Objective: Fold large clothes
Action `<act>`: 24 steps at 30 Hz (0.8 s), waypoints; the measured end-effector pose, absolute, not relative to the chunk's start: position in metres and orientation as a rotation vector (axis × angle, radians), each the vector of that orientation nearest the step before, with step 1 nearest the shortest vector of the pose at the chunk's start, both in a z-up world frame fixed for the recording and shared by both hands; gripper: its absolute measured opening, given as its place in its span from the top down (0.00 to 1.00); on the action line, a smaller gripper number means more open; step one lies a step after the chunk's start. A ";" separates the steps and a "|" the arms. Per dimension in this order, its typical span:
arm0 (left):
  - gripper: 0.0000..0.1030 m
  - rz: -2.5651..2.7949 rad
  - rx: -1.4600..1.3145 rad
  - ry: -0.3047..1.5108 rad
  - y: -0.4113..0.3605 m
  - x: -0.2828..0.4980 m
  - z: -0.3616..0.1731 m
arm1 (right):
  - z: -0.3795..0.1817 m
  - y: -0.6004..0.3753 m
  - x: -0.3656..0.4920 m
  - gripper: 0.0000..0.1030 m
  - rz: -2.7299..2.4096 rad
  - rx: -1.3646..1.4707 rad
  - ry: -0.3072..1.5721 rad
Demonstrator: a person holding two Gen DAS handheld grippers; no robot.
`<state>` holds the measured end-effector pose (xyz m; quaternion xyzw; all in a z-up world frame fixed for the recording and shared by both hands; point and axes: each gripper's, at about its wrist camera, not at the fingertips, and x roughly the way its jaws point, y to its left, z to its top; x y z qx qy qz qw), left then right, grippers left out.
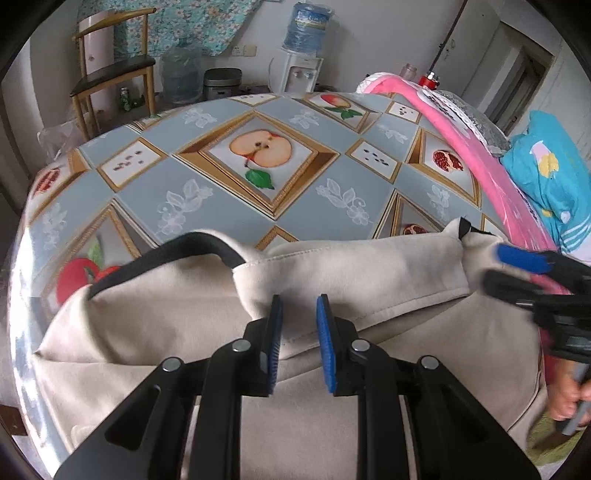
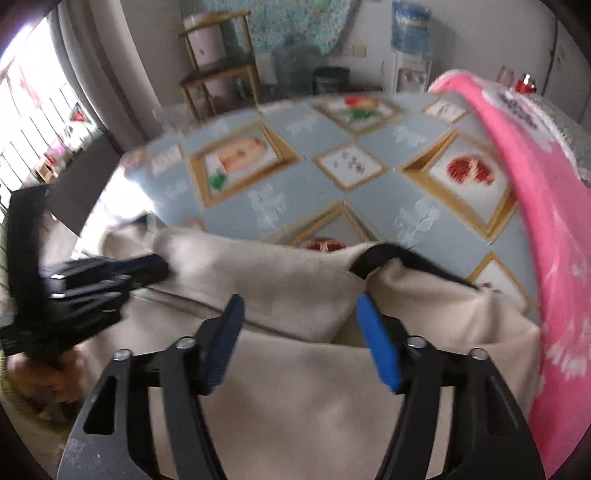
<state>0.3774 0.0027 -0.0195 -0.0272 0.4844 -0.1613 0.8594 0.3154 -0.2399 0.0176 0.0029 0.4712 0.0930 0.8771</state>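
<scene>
Left gripper (image 1: 299, 306) stands with its jaws narrowly parted above a fold of the beige garment (image 1: 332, 273), pads apparently clear of the cloth; right gripper (image 2: 299, 306) stands spread wide over the same garment, gripping nothing. Garment lies bunched at the near edge of the fruit-patterned tablecloth (image 1: 207, 173), directly under both tools. Pink cloth (image 2: 546, 206) borders it on the right.

No writing can be read anywhere. The water bottle (image 1: 308, 22) on the dispenser carries a blue label, and the pink cloth (image 2: 517, 107) at the table's right edge bears dark print, both too blurred to make out.
</scene>
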 end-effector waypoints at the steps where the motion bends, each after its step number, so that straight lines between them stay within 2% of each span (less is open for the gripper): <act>1: 0.78 -0.325 -0.049 1.011 0.003 0.375 -0.015 | 0.035 -0.243 0.302 0.26 0.207 0.000 0.954; 5: 0.60 -0.272 0.003 0.957 0.008 0.353 0.018 | 0.073 -0.251 0.259 0.16 0.224 -0.023 0.884; 8: 0.42 -0.223 0.032 0.918 0.016 0.319 0.045 | 0.088 -0.260 0.221 0.08 0.263 -0.007 0.847; 12: 0.30 -0.147 0.083 0.869 0.028 0.257 0.063 | 0.079 -0.256 0.185 0.07 0.305 0.027 0.884; 15: 0.25 -0.121 0.042 0.867 0.042 0.211 0.059 | 0.058 -0.245 0.160 0.07 0.298 0.032 0.939; 24: 0.25 -0.114 0.002 0.995 0.037 0.135 0.000 | -0.003 -0.208 0.119 0.07 0.260 -0.126 1.121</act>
